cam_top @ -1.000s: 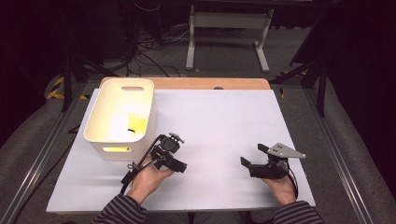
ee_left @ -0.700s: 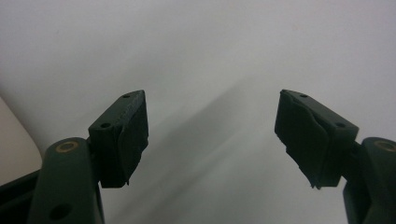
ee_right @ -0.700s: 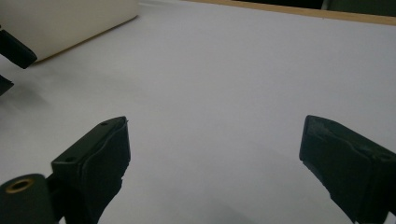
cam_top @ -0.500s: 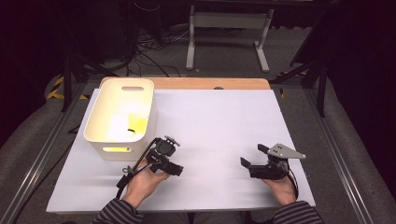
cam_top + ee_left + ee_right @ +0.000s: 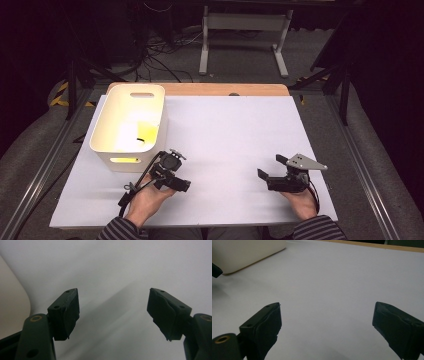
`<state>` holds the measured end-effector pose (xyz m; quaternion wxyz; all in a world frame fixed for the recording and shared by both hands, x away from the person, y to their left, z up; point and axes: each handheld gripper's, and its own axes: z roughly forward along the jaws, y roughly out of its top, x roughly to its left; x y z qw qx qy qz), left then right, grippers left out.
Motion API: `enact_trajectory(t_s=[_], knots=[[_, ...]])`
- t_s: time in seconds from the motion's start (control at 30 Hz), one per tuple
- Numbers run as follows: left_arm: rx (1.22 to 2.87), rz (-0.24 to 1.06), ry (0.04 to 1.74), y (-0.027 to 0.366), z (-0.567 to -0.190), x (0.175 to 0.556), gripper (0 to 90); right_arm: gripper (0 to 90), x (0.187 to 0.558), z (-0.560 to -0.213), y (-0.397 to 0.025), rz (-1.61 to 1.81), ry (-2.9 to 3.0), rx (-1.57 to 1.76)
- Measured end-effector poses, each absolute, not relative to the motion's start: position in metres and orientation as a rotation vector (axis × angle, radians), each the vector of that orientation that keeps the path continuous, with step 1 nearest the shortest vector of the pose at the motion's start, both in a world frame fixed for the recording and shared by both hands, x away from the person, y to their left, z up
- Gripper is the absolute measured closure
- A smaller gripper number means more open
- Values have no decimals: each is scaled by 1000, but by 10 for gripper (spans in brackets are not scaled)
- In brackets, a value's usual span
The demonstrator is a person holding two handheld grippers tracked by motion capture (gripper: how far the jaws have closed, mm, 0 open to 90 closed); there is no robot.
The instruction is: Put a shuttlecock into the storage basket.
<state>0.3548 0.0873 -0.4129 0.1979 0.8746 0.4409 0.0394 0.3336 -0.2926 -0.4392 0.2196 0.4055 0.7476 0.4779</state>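
High view: the left gripper (image 5: 186,186), jaws wide and empty, sits just beside the near wall of a cream tub (image 5: 111,156) with something yellow (image 5: 134,136) inside and a small dark bit on it; the right gripper (image 5: 261,175), also wide and empty, is well apart

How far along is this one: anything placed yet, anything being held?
Looks done: something yellow lies inside the white bin. In hand: nothing; the left gripper and right gripper are both open and empty over the white table. Nothing else on the table to handle.
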Motion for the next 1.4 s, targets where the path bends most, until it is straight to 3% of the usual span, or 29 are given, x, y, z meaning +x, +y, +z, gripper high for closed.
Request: enact_trajectory(t_s=[1.4], knots=[[2347,151,1346,141,-415,334,276,91,331,-439,-292,1310,2074,1117]])
